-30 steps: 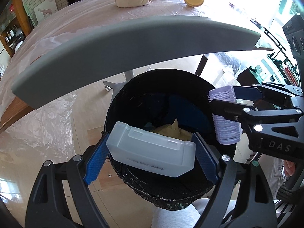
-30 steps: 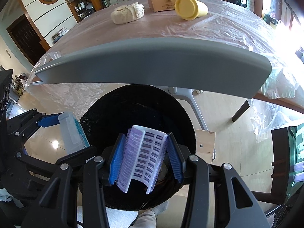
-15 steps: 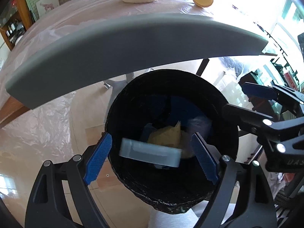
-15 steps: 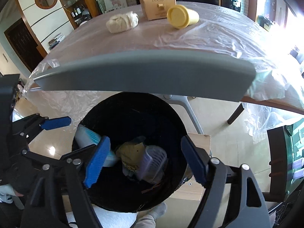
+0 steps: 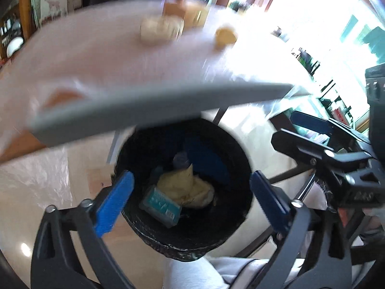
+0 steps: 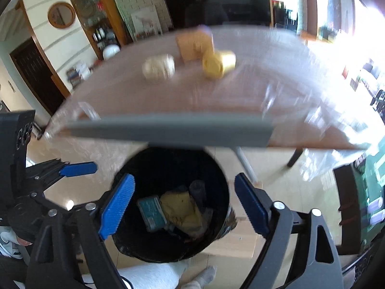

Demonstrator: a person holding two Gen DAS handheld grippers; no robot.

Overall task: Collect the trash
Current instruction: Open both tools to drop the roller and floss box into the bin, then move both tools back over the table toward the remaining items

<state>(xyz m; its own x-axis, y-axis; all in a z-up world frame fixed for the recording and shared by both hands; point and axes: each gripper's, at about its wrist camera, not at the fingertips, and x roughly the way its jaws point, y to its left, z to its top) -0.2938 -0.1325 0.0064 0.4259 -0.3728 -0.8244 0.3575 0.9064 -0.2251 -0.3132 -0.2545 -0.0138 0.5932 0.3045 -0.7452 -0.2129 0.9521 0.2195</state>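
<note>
Both hand-held grippers [image 5: 190, 201] [image 6: 184, 203] now apart, empty; box [image 5: 160, 206] and roller [image 6: 197, 191] down in bin [image 6: 217, 166].

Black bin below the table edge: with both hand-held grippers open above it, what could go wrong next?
1. The grey table edge juts over the black bin, so a rising right hand-held gripper or left hand-held gripper might strike it.
2. The yellow cup lies on its side and may roll when grasped.
3. Motion blur hampers aiming.

The bin [image 6: 173, 207] stands on the floor before the table [image 6: 192, 96], holding a box [image 6: 151, 213] left of crumpled paper [image 6: 182, 210].
</note>
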